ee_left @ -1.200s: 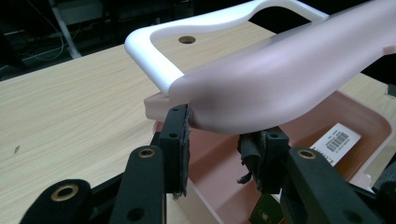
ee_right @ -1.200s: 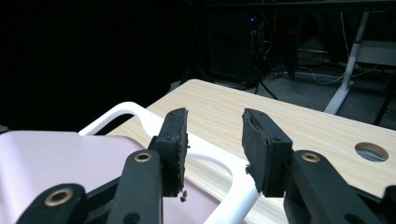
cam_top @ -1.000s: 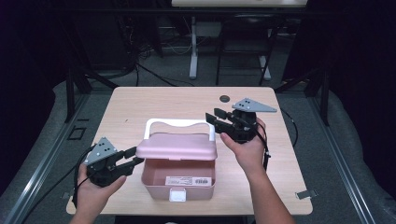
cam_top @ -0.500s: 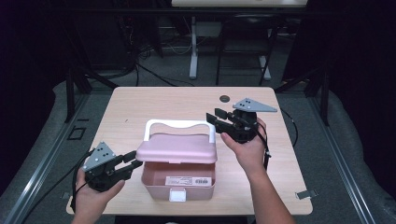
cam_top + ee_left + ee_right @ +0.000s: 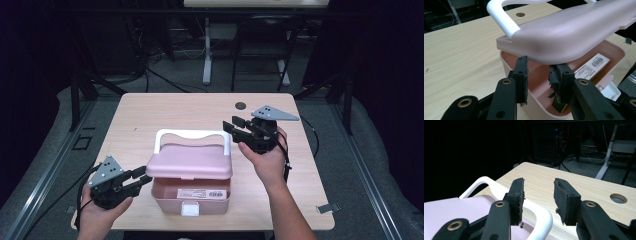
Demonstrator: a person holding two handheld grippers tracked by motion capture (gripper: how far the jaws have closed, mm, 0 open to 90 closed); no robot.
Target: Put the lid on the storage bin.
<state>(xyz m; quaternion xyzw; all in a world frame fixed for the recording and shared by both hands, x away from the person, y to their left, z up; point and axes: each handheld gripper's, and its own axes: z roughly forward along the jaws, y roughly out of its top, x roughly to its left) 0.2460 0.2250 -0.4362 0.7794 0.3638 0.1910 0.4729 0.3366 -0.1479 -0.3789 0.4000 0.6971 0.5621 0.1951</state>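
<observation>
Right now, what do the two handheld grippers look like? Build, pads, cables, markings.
Both the left gripper and the right gripper are black, each topped by a grey three-cornered plate with small dark dots. The jaws have brass-coloured rivets and frayed black pads. A black cable trails from each. No sleeves show on the forearms.

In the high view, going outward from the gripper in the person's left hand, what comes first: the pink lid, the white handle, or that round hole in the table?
From the left gripper:
1. Pink lid, just beside its jaws.
2. White handle, behind the lid toward the far side.
3. Round hole, near the table's far edge.
</observation>
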